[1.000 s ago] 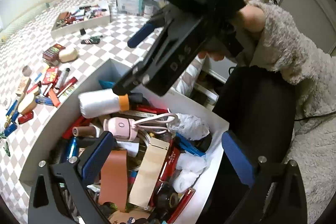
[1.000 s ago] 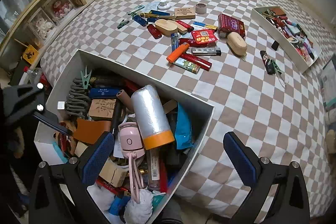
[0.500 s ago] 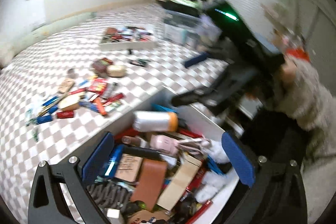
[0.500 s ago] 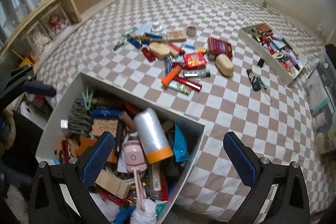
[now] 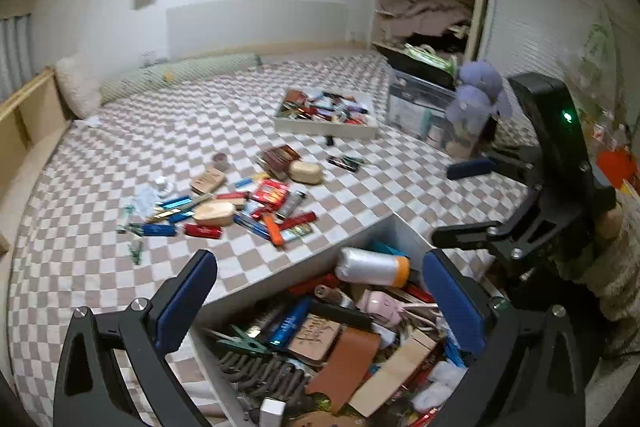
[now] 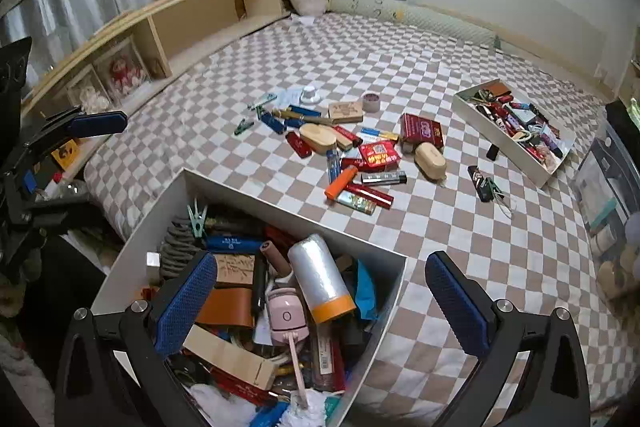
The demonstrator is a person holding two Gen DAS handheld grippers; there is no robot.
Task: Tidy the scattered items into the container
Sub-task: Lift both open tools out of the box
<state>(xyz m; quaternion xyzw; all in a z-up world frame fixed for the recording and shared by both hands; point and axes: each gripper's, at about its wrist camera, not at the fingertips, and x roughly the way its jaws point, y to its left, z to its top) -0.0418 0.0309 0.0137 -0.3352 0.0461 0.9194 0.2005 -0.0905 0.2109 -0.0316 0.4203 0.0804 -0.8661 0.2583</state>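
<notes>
Everywhere checkered bedding (image 6: 460, 227), wooden shelf (image 6: 192, 15) leftward, perhaps a wardrobe (image 5: 424, 19) beyond; both grippers' fingers (image 5: 184, 299) (image 6: 456, 295) wide apart, empty.

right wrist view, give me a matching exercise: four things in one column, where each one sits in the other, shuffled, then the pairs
Things
1. roll with orange end
2. orange lighter
3. green clothespin
4. black clip

Places
A. on the checkered cover, in the scattered pile
B. on the cover, beside the far white tray
C. lying on top of the pile in the near white box
D. near box, far left corner

Pairs: 1-C, 2-A, 3-D, 4-B
</notes>
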